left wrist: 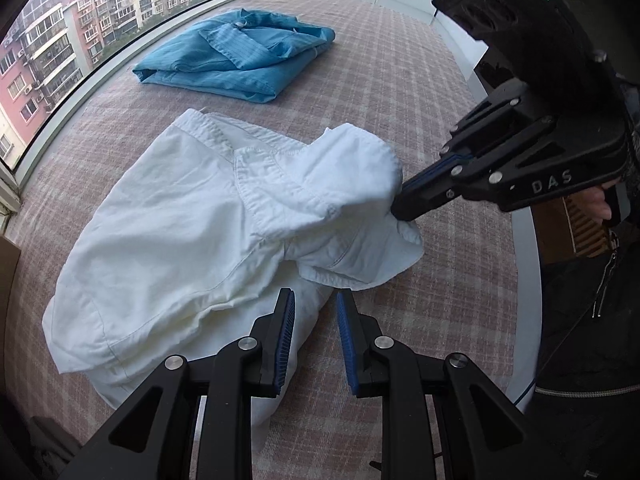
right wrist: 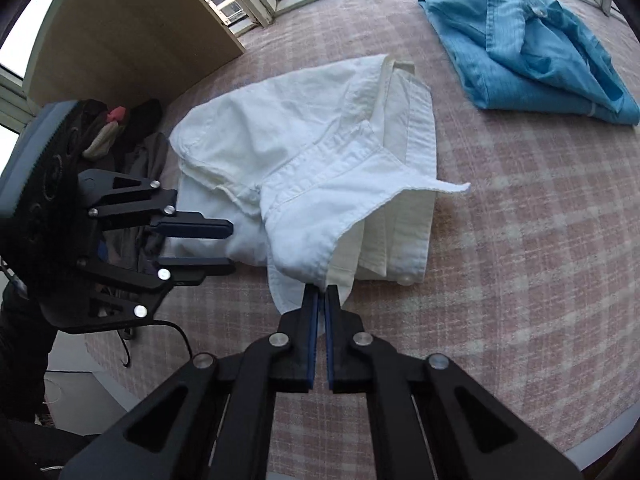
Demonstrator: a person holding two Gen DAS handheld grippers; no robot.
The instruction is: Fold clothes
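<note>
A white shirt (left wrist: 172,236) lies partly folded on the pink checked cloth; it also shows in the right wrist view (right wrist: 320,152). My right gripper (right wrist: 322,294) is shut on a fold of the white shirt and holds that part lifted; it appears in the left wrist view (left wrist: 400,204) at the shirt's right edge. My left gripper (left wrist: 315,300) is open and empty, just above the shirt's near edge; it shows in the right wrist view (right wrist: 228,246) beside the shirt's left side.
A folded blue shirt (left wrist: 240,56) lies farther back near the windows, also in the right wrist view (right wrist: 532,48). A wooden panel (right wrist: 132,28) and a pile of dark clothes (right wrist: 136,140) stand at the left. The person's dark jacket (left wrist: 592,320) is at the right.
</note>
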